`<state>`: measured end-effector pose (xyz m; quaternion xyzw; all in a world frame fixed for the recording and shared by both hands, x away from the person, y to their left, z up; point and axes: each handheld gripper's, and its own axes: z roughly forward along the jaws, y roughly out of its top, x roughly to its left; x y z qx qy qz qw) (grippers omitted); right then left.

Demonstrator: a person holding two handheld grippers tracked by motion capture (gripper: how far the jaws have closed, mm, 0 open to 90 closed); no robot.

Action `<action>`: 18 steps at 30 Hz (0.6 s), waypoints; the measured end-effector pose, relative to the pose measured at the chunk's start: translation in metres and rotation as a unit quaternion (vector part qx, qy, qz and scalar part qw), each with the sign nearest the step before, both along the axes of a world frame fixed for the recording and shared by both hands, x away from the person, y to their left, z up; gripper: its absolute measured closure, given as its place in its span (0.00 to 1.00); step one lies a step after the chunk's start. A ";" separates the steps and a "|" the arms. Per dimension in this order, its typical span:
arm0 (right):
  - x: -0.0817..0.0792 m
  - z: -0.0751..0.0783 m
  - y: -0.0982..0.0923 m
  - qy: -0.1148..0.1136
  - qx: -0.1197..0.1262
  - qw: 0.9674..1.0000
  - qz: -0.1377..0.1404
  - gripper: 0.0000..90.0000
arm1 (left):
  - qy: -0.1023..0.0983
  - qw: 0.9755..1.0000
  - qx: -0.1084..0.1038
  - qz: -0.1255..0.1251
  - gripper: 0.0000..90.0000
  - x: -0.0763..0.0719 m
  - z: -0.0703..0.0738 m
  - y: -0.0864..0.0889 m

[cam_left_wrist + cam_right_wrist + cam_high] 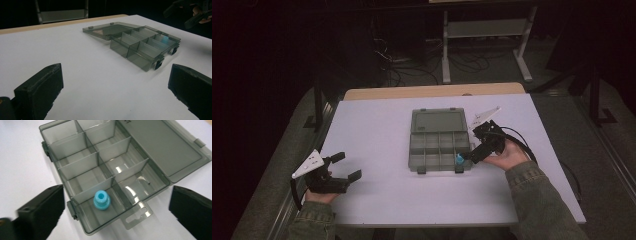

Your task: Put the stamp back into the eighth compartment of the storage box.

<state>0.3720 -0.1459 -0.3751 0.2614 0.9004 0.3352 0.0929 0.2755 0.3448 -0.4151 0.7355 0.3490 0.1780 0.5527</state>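
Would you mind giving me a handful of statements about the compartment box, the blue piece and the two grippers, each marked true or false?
1. The compartment box lies with its lid open flat on the table. True.
2. The blue piece stands in a corner compartment of the box. True.
3. The right gripper is clamped on the blue piece. False: its jaws stand wide apart above the box, with the piece sitting free below.
4. The left gripper rests inside the box. False: it is held open, well off to the box's left.
5. Every compartment holds a part. False: all but the blue piece's look empty.
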 end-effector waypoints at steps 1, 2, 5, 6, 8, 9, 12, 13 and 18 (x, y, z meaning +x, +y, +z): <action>0.000 0.000 -0.001 -0.003 0.004 1.000 0.001 0.00 | 0.000 1.000 0.000 0.000 0.00 0.000 0.000 0.000; 0.000 0.000 -0.003 -0.006 0.007 1.000 -0.001 0.00 | 0.000 1.000 0.000 0.000 0.00 0.000 0.000 0.000; -0.002 -0.001 -0.007 -0.009 0.018 1.000 -0.008 0.00 | -0.001 1.000 0.001 0.000 0.00 0.000 0.000 0.000; -0.002 -0.001 -0.009 -0.008 0.023 1.000 -0.010 0.00 | 0.000 1.000 0.001 0.000 0.00 0.000 0.000 0.000; -0.004 -0.001 -0.013 -0.013 0.030 0.999 -0.014 0.00 | -0.001 1.000 0.001 -0.001 0.00 0.000 0.000 0.000; -0.005 -0.001 -0.015 -0.014 0.035 0.999 -0.016 0.00 | -0.001 1.000 0.002 -0.001 0.00 0.000 0.000 0.000; -0.007 0.000 -0.021 -0.017 0.044 0.999 -0.018 0.00 | 0.000 1.000 0.001 0.000 0.00 0.000 0.000 0.000; -0.008 0.001 -0.023 -0.016 0.048 0.999 -0.020 0.00 | 0.000 1.000 0.000 0.000 0.00 0.000 0.000 -0.001; -0.010 0.001 -0.029 -0.024 0.057 0.998 -0.025 0.00 | 0.000 1.000 -0.001 0.000 0.00 0.000 0.000 0.000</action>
